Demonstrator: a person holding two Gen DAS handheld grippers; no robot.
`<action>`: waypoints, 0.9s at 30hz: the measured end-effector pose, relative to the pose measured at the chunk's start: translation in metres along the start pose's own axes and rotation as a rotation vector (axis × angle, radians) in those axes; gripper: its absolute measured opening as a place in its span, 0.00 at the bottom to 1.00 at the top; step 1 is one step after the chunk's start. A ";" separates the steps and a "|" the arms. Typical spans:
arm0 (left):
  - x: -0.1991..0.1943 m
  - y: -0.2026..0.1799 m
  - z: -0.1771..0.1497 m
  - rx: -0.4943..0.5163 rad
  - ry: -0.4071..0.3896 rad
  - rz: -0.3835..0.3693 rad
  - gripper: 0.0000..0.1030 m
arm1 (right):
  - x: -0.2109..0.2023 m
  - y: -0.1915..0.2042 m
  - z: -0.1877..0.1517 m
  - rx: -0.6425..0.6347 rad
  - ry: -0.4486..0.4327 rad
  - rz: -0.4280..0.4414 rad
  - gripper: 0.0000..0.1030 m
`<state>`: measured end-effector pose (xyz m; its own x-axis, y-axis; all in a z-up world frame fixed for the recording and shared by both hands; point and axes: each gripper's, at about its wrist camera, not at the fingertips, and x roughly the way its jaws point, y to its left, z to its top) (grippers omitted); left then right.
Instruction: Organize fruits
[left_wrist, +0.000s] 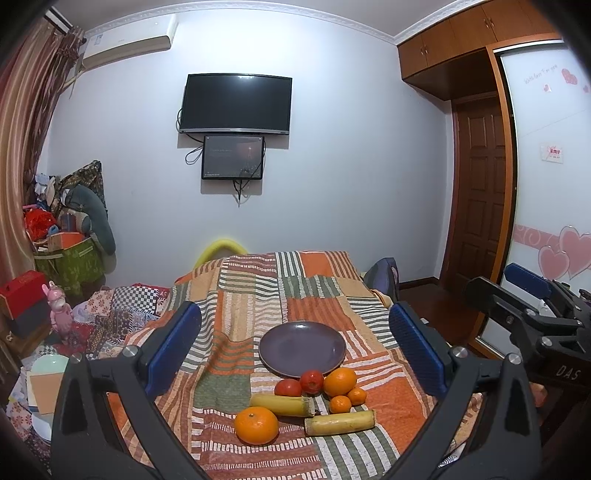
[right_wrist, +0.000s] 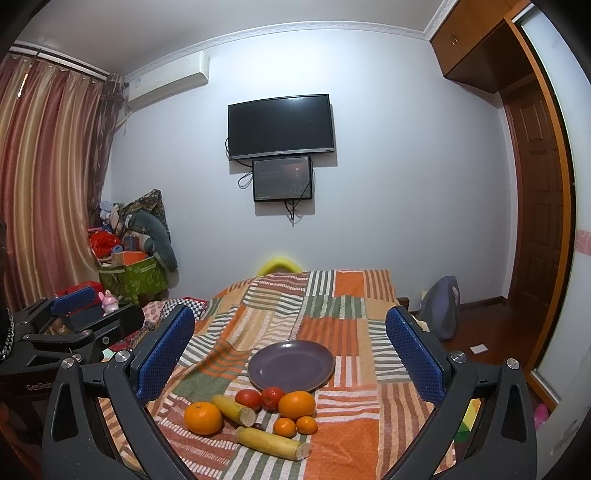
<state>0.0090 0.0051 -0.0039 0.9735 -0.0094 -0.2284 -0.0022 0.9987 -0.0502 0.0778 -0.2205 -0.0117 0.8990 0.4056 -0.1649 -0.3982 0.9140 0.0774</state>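
Patchwork striped cloth (left_wrist: 314, 291) is spread over the surface; a purple plate (left_wrist: 302, 349) is set on it with nothing on it; tomatoes, oranges and two yellow stalk pieces (left_wrist: 339, 422) are clustered just near of the plate; the left gripper (left_wrist: 295, 347) and right gripper (right_wrist: 291, 354) are held spread wide, nothing gripped.
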 end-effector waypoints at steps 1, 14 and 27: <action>0.000 0.000 0.000 0.000 0.001 0.000 1.00 | 0.000 0.000 0.000 0.000 0.001 -0.001 1.00; 0.001 0.000 -0.003 0.003 0.004 0.001 1.00 | 0.000 0.001 0.000 0.001 0.004 0.003 1.00; 0.002 -0.001 -0.001 -0.001 0.006 -0.003 1.00 | 0.000 0.002 0.001 -0.002 -0.001 0.000 1.00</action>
<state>0.0103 0.0037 -0.0056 0.9722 -0.0131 -0.2337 0.0008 0.9986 -0.0524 0.0767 -0.2189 -0.0108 0.8992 0.4057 -0.1640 -0.3986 0.9140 0.0752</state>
